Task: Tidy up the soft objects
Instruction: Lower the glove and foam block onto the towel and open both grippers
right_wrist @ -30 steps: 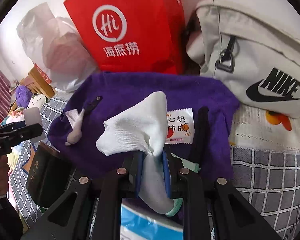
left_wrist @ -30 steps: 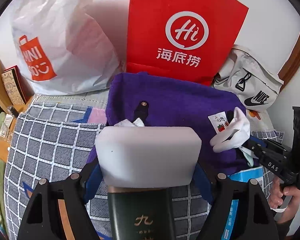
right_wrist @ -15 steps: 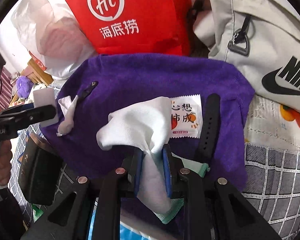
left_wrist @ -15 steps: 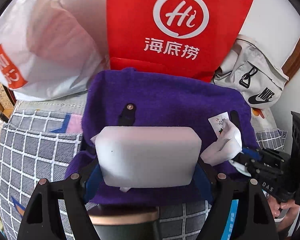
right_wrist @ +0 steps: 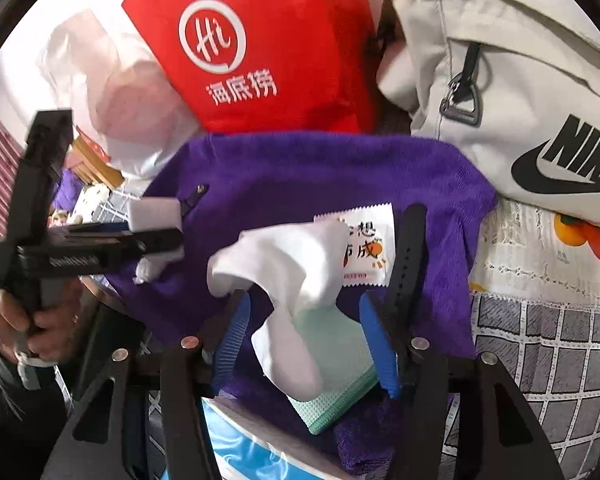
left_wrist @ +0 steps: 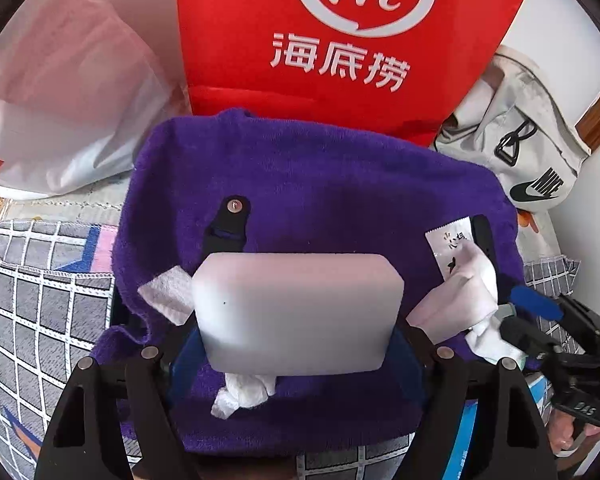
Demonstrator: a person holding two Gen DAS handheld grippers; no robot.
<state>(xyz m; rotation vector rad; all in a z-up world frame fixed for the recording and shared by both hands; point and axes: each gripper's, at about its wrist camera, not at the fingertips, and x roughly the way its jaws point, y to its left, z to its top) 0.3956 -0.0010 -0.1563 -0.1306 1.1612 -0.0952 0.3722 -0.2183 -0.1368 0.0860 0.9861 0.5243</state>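
On the checked grey bedspread (left_wrist: 40, 300), a fuzzy purple towel (left_wrist: 320, 184) lies spread flat, taking up most of both views. Behind it a glossy red paper bag (left_wrist: 340, 40) stands upright, with a crinkled white plastic bag (left_wrist: 68, 100) to one side and a beige canvas sling bag (right_wrist: 520, 80) to the other, slumped against the towel's far corner.

Down to the soft stuff. The left gripper (left_wrist: 296, 320) is clamped across a smooth white rectangular sponge block (left_wrist: 296, 308), rounded at the corners, held just above the towel. A crumpled white tissue (left_wrist: 244, 392) lies on the towel beneath it; whether the block touches it is hard to say from here.

Over on the other side, the right gripper (right_wrist: 308, 340) has its ribbed blue pads (right_wrist: 232, 332) spreading apart, and the limp white sock (right_wrist: 292, 280) sags between them onto the towel, draped over a folded mint-green waffle-weave cloth (right_wrist: 340, 372). Beside the sock rest a small flat sachet (right_wrist: 364, 248) with a serrated edge and a black rubbery strap (right_wrist: 408, 256).
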